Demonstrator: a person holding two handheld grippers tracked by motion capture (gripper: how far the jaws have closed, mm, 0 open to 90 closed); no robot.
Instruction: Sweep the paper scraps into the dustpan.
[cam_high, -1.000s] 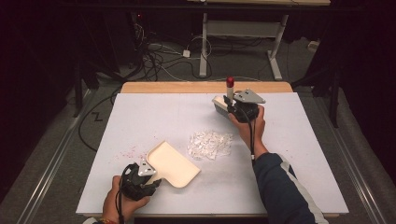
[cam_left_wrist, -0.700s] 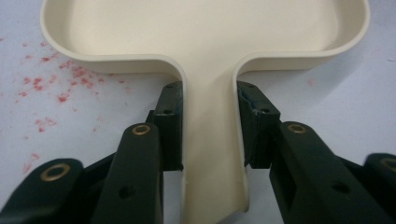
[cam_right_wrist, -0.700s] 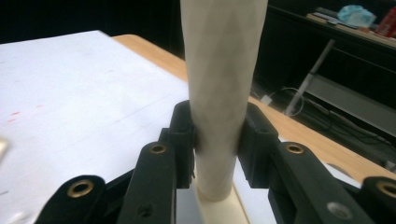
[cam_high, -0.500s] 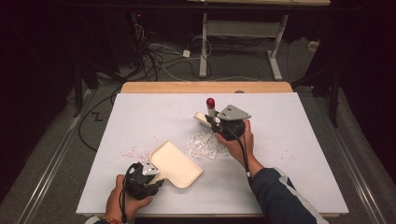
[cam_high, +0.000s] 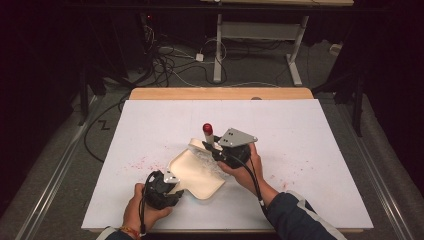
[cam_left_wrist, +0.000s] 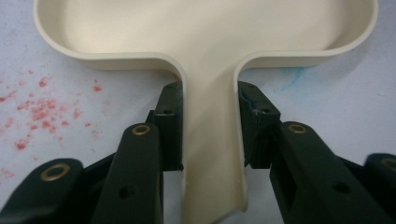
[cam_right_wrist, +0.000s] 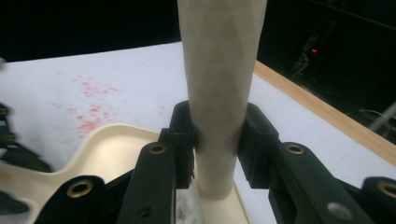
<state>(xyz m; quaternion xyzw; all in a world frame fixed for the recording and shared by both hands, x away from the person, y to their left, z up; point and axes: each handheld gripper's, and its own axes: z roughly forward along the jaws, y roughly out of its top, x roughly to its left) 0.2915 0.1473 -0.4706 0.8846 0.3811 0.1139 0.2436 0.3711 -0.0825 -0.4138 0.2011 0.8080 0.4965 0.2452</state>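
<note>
A cream plastic dustpan (cam_high: 197, 172) is held flat on the white table (cam_high: 310, 130) by its handle in the clamped left gripper (cam_high: 167, 182), while the right gripper (cam_high: 212, 146), shut on a red-tipped cream brush (cam_high: 208, 134), is poised at the pan's far lip over clear plastic scraps (cam_high: 202, 156).

A cream dustpan (cam_high: 197, 174) lies flat on the white surface (cam_high: 310, 130), its narrow handle (cam_left_wrist: 212, 154) pointing to the near edge. A cream brush (cam_high: 210, 141) with a red-tipped handle (cam_right_wrist: 219, 79) stands nearly upright at the pan's far rim, its head among clear crumpled scraps (cam_high: 202, 156) just beside that rim.
</note>
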